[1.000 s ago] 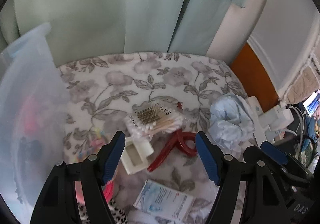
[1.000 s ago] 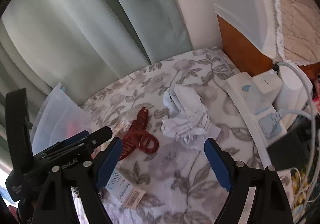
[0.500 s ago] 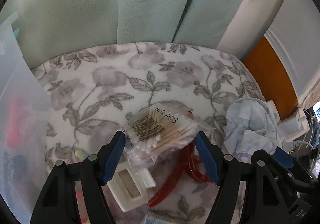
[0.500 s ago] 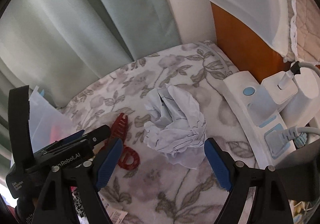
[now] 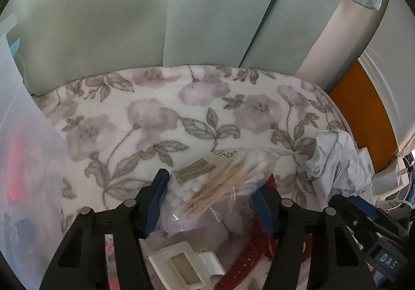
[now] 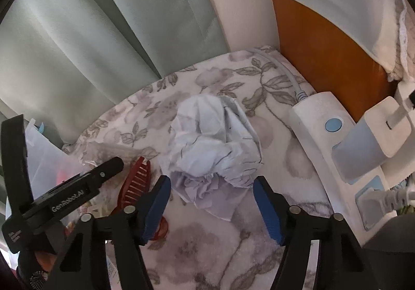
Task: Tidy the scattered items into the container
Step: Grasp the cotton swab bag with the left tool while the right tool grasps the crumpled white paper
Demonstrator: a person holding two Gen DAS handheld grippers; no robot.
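My left gripper [image 5: 210, 201] is open, with its blue pads on either side of a clear bag of cotton swabs [image 5: 220, 181] on the floral cloth [image 5: 155, 118]. A red hair claw [image 5: 249, 261] and a small white box [image 5: 184, 269] lie just below the bag. My right gripper [image 6: 211, 201] is open, with its pads on either side of the near end of a crumpled pale blue paper [image 6: 212, 144]; that paper also shows in the left wrist view [image 5: 337, 165]. The translucent container [image 5: 23, 173] stands at the far left.
A white power strip [image 6: 326, 134] with plugged-in chargers lies along the right edge of the cloth, beside an orange wooden panel [image 6: 319, 41]. Green curtains [image 5: 155, 9] hang behind. The hair claw [image 6: 136, 183] and the left gripper's body [image 6: 64, 194] show in the right wrist view.
Both grippers have moved forward and down. The swab bag now sits between the left pads and the crumpled paper between the right pads. Both stay open.
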